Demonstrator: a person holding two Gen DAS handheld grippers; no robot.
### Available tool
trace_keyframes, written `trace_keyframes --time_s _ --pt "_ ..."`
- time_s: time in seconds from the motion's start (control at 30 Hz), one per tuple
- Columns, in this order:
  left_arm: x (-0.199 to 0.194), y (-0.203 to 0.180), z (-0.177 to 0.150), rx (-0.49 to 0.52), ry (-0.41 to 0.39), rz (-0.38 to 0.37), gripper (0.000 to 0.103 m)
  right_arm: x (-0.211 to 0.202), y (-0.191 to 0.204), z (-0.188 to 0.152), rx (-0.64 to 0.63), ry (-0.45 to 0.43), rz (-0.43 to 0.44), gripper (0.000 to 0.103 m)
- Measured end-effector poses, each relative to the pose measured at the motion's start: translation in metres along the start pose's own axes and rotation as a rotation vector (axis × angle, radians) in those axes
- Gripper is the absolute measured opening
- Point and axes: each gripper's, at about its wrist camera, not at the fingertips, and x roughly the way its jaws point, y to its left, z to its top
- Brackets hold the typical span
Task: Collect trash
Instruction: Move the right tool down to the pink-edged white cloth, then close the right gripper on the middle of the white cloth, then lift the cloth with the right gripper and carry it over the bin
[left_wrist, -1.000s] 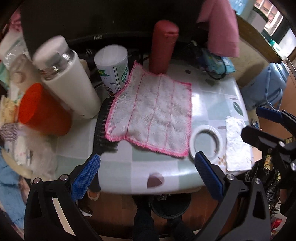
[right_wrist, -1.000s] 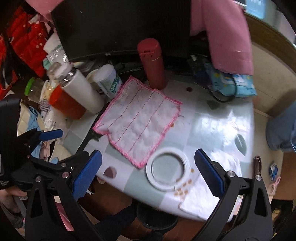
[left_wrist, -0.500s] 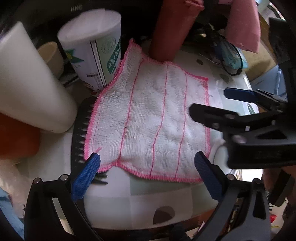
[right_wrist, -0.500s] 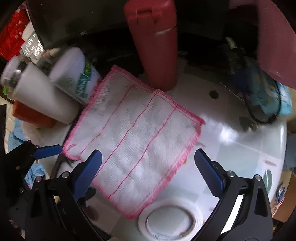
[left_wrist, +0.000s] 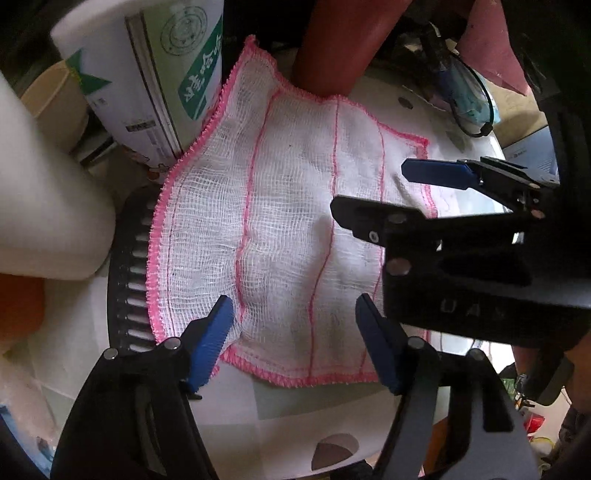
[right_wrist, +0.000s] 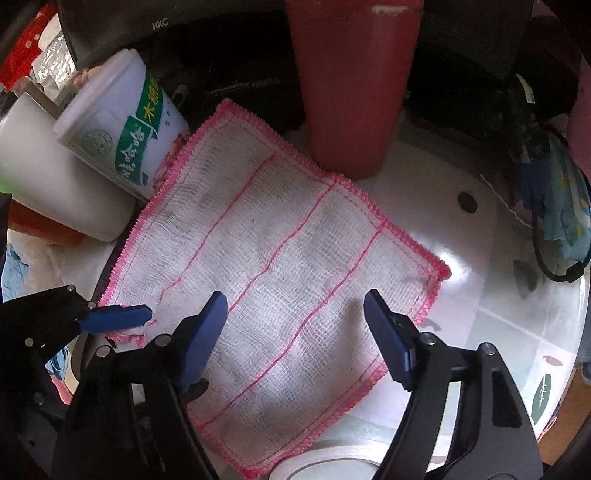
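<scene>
Cloth (left_wrist: 295, 221) btwn both grippers' closing jaws – left (left_wrist: 295, 339), right (right_wrist: 291, 328) – neither gripping.

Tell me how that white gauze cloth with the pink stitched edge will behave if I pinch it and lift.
The white gauze cloth with the pink edge looks thin and loosely woven, so it will probably droop and fold. It already wrinkles beneath the closing left claw, so it likely bunches rather than slides. One corner leans on the white green-labelled canister and the red cylindrical bottle, which it probably won't tip.
</scene>
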Motion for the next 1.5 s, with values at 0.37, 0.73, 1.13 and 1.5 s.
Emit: trace_keyframes --time_s 0.37,0.73,1.13,1.5 --pt "0.002 -0.004 0.005 0.013 0.005 0.030 0.029 0.000 0.014 -0.018 -0.064 -0.024 -0.077 0.042" --pt "0.003 -0.012 0.000 0.015 0.027 -0.058 0.005 -0.020 0.026 -0.028 -0.032 -0.038 -0.020 0.010" --pt "-0.037 -0.011 -0.033 -0.028 0.006 -0.125 0.005 -0.098 0.033 -0.066 0.013 -0.092 0.013 0.010" --pt "-0.090 -0.054 -0.094 -0.007 -0.030 -0.145 0.005 -0.162 0.050 -0.145 0.043 -0.150 0.040 0.010"
